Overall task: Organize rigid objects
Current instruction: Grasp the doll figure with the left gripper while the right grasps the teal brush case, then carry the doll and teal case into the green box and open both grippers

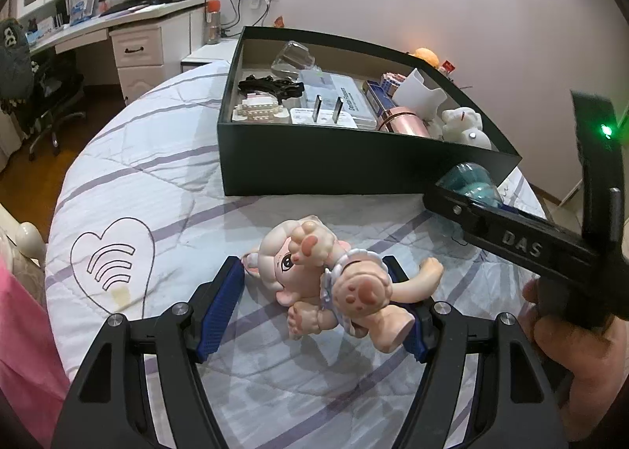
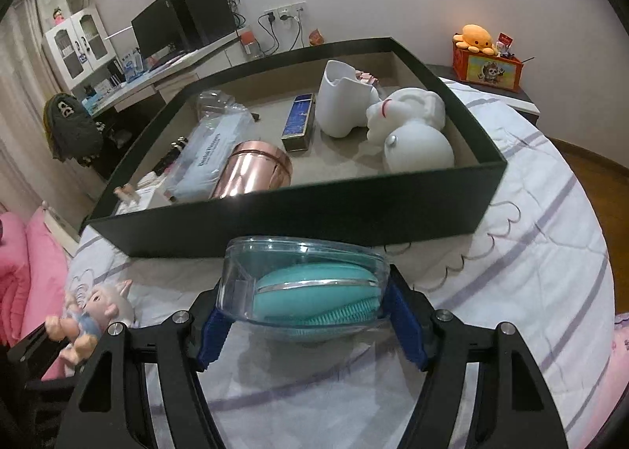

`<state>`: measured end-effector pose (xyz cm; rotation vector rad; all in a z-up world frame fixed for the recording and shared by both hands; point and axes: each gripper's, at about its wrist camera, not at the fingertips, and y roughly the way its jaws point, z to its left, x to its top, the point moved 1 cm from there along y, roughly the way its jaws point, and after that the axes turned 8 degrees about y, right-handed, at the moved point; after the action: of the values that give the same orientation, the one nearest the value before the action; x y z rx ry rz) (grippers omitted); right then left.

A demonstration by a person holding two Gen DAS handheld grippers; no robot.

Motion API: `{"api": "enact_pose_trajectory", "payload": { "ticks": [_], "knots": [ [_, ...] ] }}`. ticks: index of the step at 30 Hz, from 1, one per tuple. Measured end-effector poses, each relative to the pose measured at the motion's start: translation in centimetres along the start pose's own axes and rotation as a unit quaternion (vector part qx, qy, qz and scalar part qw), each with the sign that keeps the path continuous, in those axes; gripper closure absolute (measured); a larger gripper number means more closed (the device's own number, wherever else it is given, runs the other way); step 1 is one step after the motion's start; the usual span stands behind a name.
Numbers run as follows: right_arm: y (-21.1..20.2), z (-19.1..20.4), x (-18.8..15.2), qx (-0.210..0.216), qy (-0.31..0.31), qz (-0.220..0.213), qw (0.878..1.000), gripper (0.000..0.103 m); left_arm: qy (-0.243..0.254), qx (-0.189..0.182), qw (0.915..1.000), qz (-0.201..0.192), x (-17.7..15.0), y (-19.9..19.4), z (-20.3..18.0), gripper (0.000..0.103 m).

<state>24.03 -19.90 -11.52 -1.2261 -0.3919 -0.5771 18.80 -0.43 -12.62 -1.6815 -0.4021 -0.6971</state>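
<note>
On the left, the left gripper [image 1: 314, 291] had its two black fingers spread wide, and their ribbed blue pads [image 1: 224, 303] stood on both sides of a glossy pale-pink plastic doll figure with paw-print feet and a frilled collar [image 1: 314, 284]. The figure lay on its side on the quilted white bedspread with lilac stripes [image 1: 157, 181], between the pads; the right pad seemed to touch its legs, while the left pad was just beside its head, with a small gap. Behind it stood the large dark green cardboard box with a beige inner lining [image 1: 314, 166], open at the top. Inside, from left to right, were a black tangled piece [image 1: 271, 87], a white charger plug with two metal prongs [image 1: 326, 115], a shiny rose-gold metal cylinder [image 2: 251, 173], a narrow blue rectangular case [image 2: 300, 122], a smooth white cup-shaped holder [image 2: 342, 99] and a matte white bear-shaped figure [image 2: 409, 130]. Further right, the right gripper [image 2: 304, 303], held by a hand [image 1: 578, 335] around its black handle, pinched a clear hard plastic case with a teal silicone brush with soft bristles inside [image 2: 310, 287]. This case was above the bedspread, just in front of the near wall of the box, outside it.
</note>
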Motion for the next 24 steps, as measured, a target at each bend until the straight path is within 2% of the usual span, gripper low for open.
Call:
{"api": "enact_pose_trajectory", "payload": {
  "ticks": [6, 13, 19, 24],
  "knots": [
    [-2.8, 0.8, -0.1, 0.021, -0.005, -0.010, 1.000, 0.032, -0.002, 0.001, 1.0000, -0.007, 0.2, -1.0, 0.6, 0.031],
    [-6.2, 2.3, 2.5, 0.044, -0.022, -0.044, 0.998, 0.031, 0.001, 0.003, 0.9994, -0.036, 2.3, -3.3, 1.2, 0.031],
    [-7.3, 3.6, 5.8, 0.043, -0.045, -0.075, 0.995, 0.031, 0.014, 0.002, 0.9970, -0.077, 6.1, -5.4, 1.3, 0.031],
    [-6.1, 3.6, 8.9, 0.035, -0.049, -0.081, 0.995, 0.031, 0.021, 0.000, 0.9944, -0.103, 10.0, -6.0, 1.3, 0.031]
  ]
}}
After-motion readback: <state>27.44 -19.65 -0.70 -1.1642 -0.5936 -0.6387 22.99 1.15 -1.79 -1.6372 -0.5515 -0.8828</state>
